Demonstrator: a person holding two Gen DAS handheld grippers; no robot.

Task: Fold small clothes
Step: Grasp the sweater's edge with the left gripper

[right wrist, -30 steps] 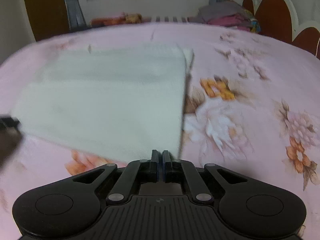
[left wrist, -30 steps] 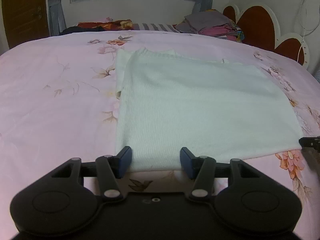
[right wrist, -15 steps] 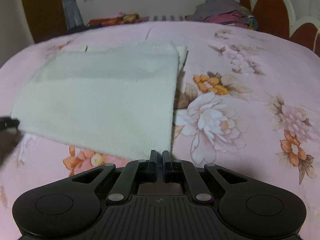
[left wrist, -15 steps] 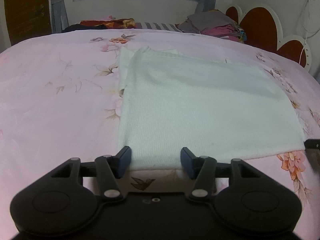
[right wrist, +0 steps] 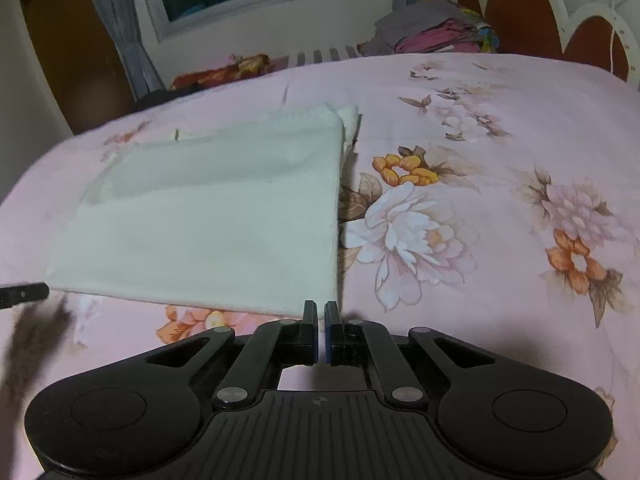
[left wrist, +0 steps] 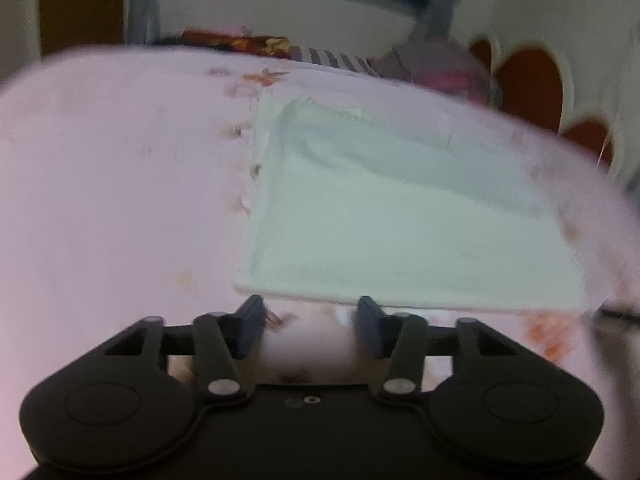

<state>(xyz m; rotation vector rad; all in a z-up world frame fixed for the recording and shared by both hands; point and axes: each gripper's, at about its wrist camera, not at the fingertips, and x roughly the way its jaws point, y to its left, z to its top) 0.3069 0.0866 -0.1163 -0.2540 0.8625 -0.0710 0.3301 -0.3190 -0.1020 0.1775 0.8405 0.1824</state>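
A pale white knitted garment [left wrist: 400, 216], folded into a flat rectangle, lies on the pink floral bedsheet [left wrist: 112, 200]. My left gripper [left wrist: 310, 316] is open, just short of the garment's near edge and a little above it; this view is blurred. In the right wrist view the same garment [right wrist: 216, 216] lies ahead to the left. My right gripper [right wrist: 321, 322] is shut at the garment's near right corner; whether cloth is pinched between the fingers is hidden. The tip of the left gripper [right wrist: 24, 294] shows at the left edge.
A pile of folded clothes [right wrist: 436, 32] sits at the far right by the red and white headboard [right wrist: 560, 20]. More clothes [right wrist: 224, 70] lie along the far edge under the window. Bare floral sheet [right wrist: 500, 220] spreads to the right.
The left gripper has lifted and pulled back from the garment's near edge, which no longer lies between its fingers. The right gripper has stayed shut at the near right corner.
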